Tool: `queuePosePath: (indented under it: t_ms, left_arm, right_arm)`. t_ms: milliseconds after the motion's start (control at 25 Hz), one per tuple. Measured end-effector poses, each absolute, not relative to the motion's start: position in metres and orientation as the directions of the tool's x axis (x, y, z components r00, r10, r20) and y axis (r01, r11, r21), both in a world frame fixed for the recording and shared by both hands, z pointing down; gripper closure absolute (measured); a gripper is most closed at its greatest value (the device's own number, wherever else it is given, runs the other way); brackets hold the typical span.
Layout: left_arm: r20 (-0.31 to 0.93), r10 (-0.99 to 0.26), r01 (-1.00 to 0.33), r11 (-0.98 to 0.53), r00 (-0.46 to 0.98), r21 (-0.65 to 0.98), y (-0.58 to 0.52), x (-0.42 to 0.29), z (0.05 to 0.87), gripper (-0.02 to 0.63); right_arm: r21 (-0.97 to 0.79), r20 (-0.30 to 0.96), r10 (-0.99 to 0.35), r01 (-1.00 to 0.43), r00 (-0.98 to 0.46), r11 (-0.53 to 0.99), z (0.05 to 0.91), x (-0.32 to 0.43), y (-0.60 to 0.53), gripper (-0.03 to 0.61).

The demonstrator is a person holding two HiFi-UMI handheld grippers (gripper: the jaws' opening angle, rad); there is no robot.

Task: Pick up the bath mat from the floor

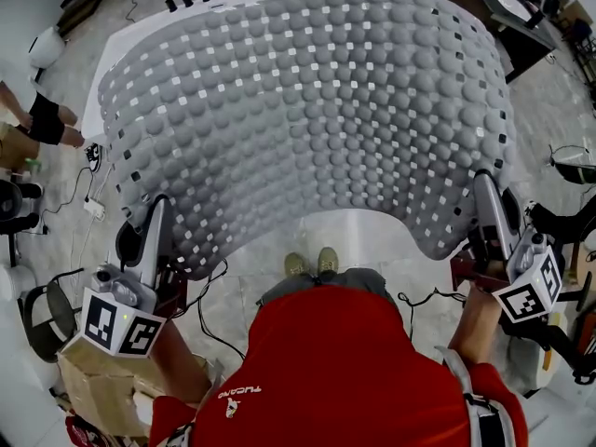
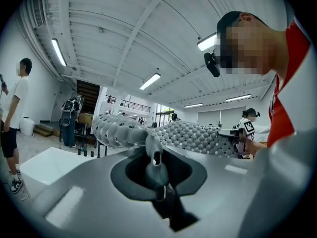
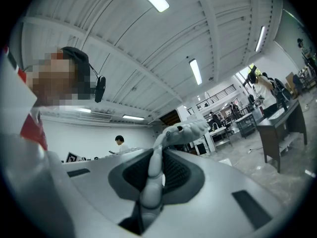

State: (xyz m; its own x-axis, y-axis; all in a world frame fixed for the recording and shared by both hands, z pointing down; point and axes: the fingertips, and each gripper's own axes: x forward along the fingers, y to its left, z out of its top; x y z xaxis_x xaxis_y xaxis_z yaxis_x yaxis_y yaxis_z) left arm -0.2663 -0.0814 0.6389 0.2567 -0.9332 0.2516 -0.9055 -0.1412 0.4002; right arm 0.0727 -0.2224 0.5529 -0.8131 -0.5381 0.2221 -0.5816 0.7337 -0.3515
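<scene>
- Bath mat [image 1: 307,110]: grey, bobbled, held up off the floor [image 1: 368,236] and spread wide in front of the person.
- Left hand-held gripper [image 1: 158,214]: jaws narrow, pinching the mat's near left corner.
- Right hand-held gripper [image 1: 486,194]: jaws narrow, clamped on the near right corner.
- Shoes [image 1: 312,264] show under the mat's near edge.

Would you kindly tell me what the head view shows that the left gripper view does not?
Only the head view: the whole bath mat held spread between the left gripper and the right gripper, with the person's shoes below its near edge. Only the left gripper view: ceiling lights and a bystander in a white shirt. Both: the mat's studded surface, and the left gripper shut on its edge.
</scene>
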Motion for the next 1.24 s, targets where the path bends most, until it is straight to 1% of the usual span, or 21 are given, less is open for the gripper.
queuePosePath:
  t_ms: [320,760,1240]
  left_arm:
    - [0.232,-0.932,-0.901,-0.169,0.278,0.399,-0.085,-0.263,0.637,0.566]
    - [0.249,-0.921,-0.899,-0.184,0.299,0.398,-0.09,-0.257,0.624,0.566]
    - [0.251,-0.919,-0.895,-0.185,0.304,0.406,-0.087,-0.269,0.642,0.566]
  right_arm:
    - [-0.342,0.221,-0.547,-0.589,-0.808,0.732,0.553,0.072,-0.222,0.532]
    - [-0.334,0.24,-0.559,-0.608,-0.794,0.72,0.539,0.081,-0.219,0.532]
    - [-0.335,0.246,-0.561,-0.612,-0.791,0.717,0.554,0.069,-0.216,0.532]
